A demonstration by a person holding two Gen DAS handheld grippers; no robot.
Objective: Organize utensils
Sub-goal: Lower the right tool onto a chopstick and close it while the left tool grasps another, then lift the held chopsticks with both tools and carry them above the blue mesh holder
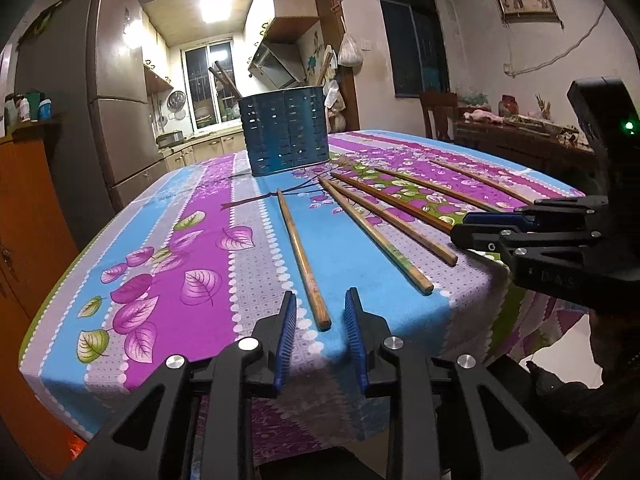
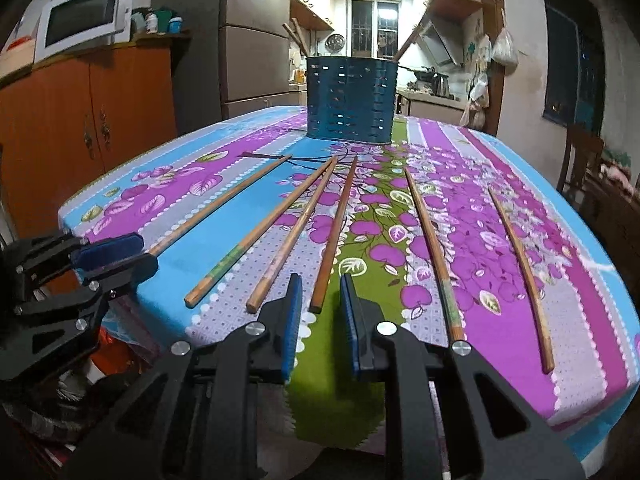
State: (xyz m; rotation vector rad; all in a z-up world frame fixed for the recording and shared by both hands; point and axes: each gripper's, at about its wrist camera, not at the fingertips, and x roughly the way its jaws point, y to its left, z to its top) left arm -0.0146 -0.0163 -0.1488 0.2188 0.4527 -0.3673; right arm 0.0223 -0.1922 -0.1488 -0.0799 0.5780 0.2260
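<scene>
**A:** Which step is this?

**B:** The pick-up, I'd judge. Six chopsticks lie fanned on the tablecloth (image 2: 460, 152), and a few already stand in the blue holder (image 2: 352, 100) at the far end. The left gripper (image 1: 320, 312) is open, its jaws either side of the near end of the leftmost chopstick (image 1: 302, 256), gripping nothing. The right gripper (image 2: 318, 300) is open too, lined up on the fourth chopstick (image 2: 334, 236) from the left, whose end sits between its blue pads (image 2: 294, 320).

**A:** So what does the next move call for?

**B:** Probably closing each pair of jaws on its stick, then lifting and carrying it to the holder.

**A:** Anything in the way?

**B:** The third chopstick (image 2: 294, 232) lies just beside the right gripper's target, so it could get nudged. The path to the holder looks open. A fridge (image 1: 100, 92), a cabinet (image 2: 80, 120) and a microwave (image 2: 84, 20) stand well apart behind.
</scene>
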